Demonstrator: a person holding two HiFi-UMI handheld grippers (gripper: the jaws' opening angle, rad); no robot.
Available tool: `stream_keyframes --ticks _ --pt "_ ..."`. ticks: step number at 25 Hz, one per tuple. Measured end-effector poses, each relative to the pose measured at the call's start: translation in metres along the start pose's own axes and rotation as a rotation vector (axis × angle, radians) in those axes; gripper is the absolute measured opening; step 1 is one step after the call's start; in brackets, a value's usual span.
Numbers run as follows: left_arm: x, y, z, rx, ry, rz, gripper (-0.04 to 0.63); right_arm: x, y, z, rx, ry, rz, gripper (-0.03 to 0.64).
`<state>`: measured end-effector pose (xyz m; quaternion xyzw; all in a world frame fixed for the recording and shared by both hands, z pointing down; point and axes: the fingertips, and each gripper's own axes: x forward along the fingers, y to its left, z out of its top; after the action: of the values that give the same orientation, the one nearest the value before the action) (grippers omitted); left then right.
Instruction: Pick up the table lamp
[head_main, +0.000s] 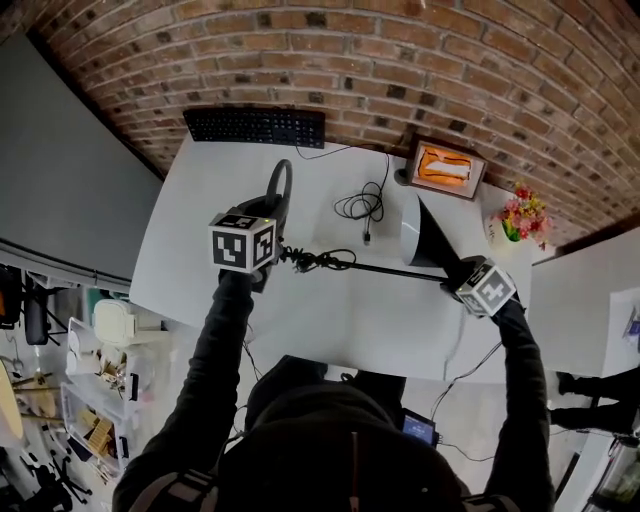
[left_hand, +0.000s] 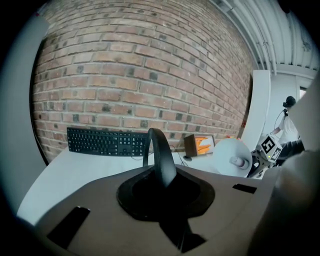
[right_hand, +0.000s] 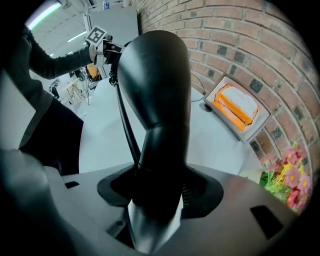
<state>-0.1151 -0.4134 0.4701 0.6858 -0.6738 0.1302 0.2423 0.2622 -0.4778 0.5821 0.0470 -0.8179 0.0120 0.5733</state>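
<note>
- Lamp (head_main: 419, 232) held over the tabletop (head_main: 330, 322); left gripper (left_hand: 163, 194) fingers clamped on its ring base (left_hand: 159, 149), right gripper (right_hand: 157, 201) fingers gripping the shade's neck (right_hand: 161, 162).
- Risk: grippers drifting apart could twist the base loose.

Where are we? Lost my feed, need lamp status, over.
Left gripper shut on ring base. Right gripper shut on lamp head. Lamp arm held above table, nothing blocking.
</note>
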Motion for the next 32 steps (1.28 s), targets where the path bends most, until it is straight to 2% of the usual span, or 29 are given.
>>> stream_keyframes --ticks 8,16,22,32 --pt "-0.03 0.002 0.069 0.032 -0.127 -0.007 0.046 -0.053 -0.019 0.043 -0.033 -0.042 -0.071 0.239" --pt "-0.051 0.001 0.111 0.04 -0.185 -0.023 0.049 -0.098 -0.034 0.068 -0.065 -0.04 -0.121 0.239" --pt "-0.058 0.001 0.126 0.036 -0.227 -0.028 0.049 -0.113 -0.037 0.076 -0.073 -0.05 -0.137 0.239" --pt "-0.055 -0.001 0.129 0.036 -0.222 -0.05 0.049 -0.119 -0.04 0.076 -0.07 -0.046 -0.146 0.239"
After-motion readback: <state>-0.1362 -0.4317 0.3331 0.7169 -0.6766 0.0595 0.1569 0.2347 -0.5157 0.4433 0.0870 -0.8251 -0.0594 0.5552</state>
